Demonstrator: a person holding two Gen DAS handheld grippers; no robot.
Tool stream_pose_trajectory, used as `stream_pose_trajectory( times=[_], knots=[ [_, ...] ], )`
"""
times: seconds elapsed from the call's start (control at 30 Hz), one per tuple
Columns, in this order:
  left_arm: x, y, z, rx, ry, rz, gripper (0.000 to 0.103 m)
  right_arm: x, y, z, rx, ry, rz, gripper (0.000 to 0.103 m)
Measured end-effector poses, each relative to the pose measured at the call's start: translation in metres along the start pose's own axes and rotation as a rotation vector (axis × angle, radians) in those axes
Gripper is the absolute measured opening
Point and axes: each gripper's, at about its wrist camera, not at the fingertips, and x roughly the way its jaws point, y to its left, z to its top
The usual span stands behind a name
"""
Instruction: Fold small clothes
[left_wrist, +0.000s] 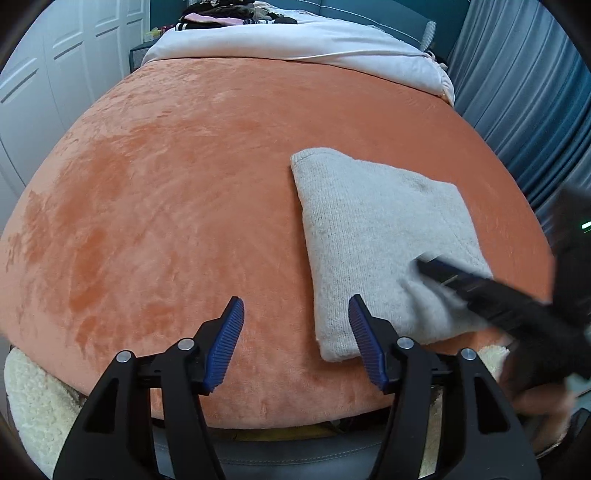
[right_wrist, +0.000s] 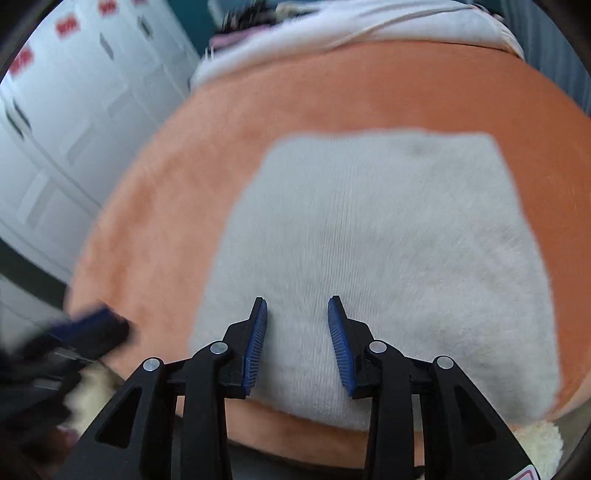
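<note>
folded grey cloth (left_wrist: 373, 236) is lying on the bed (left_wrist: 184, 184); left gripper (left_wrist: 295, 314) spread, empty; right gripper (right_wrist: 297, 314) part-spread, nothing pinched. edges should be smoothed flat.

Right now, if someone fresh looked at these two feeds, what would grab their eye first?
First the big orange plush bedspread filling both views, with a folded pale grey garment lying flat on its near right part. Next the blue-padded tools: the left gripper stands open with nothing between its pads, just beside the garment's near left edge, and the right gripper is open too, low over the garment's near side. Far back lies a crumpled white cover.
</note>
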Motion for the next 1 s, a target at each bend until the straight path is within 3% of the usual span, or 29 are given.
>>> stream_pose_trajectory(
  times=[0.03,0.07,0.13,0.2,0.27,0.3,0.33,0.37,0.4,0.47,0.53,0.57,0.63,0.67,0.7,0.83,0.87,0.93,1.0],
  knots=[
    [0.001,-0.002,0.002,0.0,-0.002,-0.008,0.06,-0.017,-0.014,0.011,0.031,-0.051,-0.039,0.04],
    [0.004,-0.005,0.004,-0.002,-0.001,-0.019,0.06,-0.028,-0.029,0.02,0.062,-0.088,-0.073,0.051],
    [0.011,-0.018,0.011,0.003,-0.002,-0.048,0.062,-0.032,-0.061,0.035,0.131,-0.111,-0.137,0.062],
    [0.022,-0.032,0.015,0.033,-0.01,-0.054,0.07,-0.014,-0.092,0.049,0.194,-0.051,-0.181,0.065],
    [0.039,-0.043,0.015,0.061,-0.001,-0.036,0.07,0.016,-0.118,0.044,0.247,0.038,-0.196,0.065],
    [0.051,-0.046,0.014,0.074,0.023,-0.02,0.069,0.034,-0.128,0.043,0.255,0.092,-0.193,0.061],
    [0.06,-0.048,0.013,0.08,0.046,-0.012,0.066,0.049,-0.129,0.04,0.247,0.131,-0.179,0.047],
    [0.069,-0.05,0.012,0.085,0.071,0.001,0.065,0.048,-0.128,0.041,0.244,0.128,-0.161,0.021],
    [0.075,-0.05,0.01,0.082,0.091,0.009,0.065,0.038,-0.121,0.04,0.238,0.068,-0.147,0.012],
    [0.077,-0.048,0.009,0.081,0.09,0.013,0.067,0.001,-0.114,0.047,0.236,-0.059,-0.085,0.008],
    [0.08,-0.05,0.009,0.101,0.093,0.031,0.068,-0.009,-0.131,0.048,0.273,-0.121,-0.121,0.0],
    [0.083,-0.05,0.009,0.102,0.099,0.035,0.069,0.005,-0.149,0.043,0.313,-0.064,-0.148,0.0],
    [0.088,-0.05,0.009,0.087,0.115,0.028,0.07,0.053,-0.178,0.022,0.33,0.168,-0.23,0.0],
    [0.09,-0.05,0.01,0.084,0.12,0.034,0.071,0.058,-0.184,0.011,0.331,0.204,-0.261,0.0],
    [0.09,-0.05,0.011,0.089,0.12,0.037,0.072,0.045,-0.184,0.004,0.359,0.152,-0.21,0.001],
    [0.089,-0.048,0.009,0.099,0.116,0.045,0.077,-0.027,-0.166,-0.011,0.439,-0.081,-0.039,0.021],
    [0.09,-0.047,0.009,0.092,0.119,0.042,0.077,-0.037,-0.159,-0.013,0.425,-0.103,-0.02,0.04],
    [0.092,-0.046,0.009,0.086,0.121,0.043,0.079,-0.039,-0.141,-0.014,0.36,-0.08,0.0,0.066],
    [0.092,-0.046,0.01,0.091,0.119,0.053,0.081,-0.018,-0.128,-0.018,0.286,-0.004,-0.015,0.075]
  ],
)
